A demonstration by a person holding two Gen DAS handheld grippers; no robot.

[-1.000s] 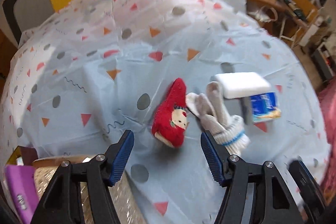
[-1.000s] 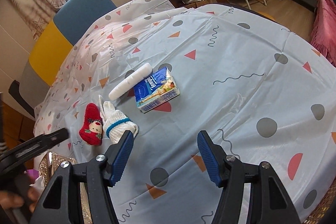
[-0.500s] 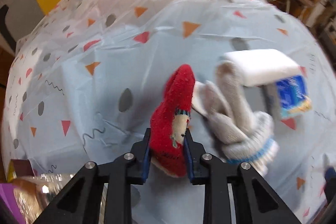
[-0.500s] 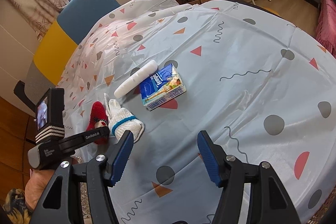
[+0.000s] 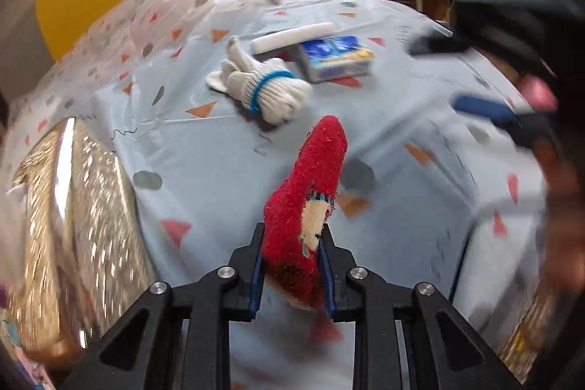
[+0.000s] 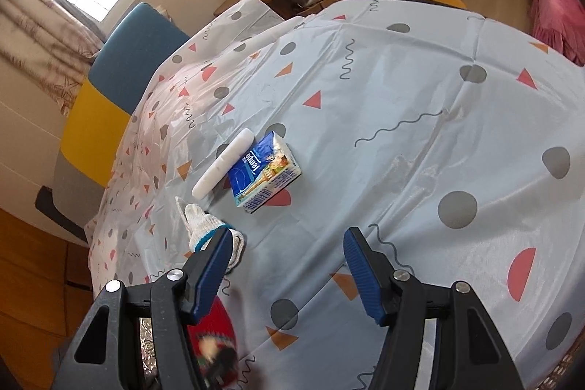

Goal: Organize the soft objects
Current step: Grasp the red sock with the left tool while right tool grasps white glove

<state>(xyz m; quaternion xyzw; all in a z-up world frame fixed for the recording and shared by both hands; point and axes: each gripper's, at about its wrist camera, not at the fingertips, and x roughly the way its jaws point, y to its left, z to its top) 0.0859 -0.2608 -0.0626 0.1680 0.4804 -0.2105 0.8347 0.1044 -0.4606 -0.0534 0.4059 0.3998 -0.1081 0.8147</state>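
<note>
My left gripper is shut on a red sock with a face pattern and holds it up above the table; the sock also shows low in the right wrist view. A rolled white glove with a blue band lies on the table beyond it, and in the right wrist view partly behind my right gripper's left finger. My right gripper is open and empty above the tablecloth.
A blue tissue pack and a white sponge bar lie side by side past the glove. A shiny gold container stands at the left table edge. Chairs and a desk stand beyond the table.
My left gripper closed on the red sock, lifted it off the table and swung back toward the near edge. The right gripper stayed open and shifted slightly.
</note>
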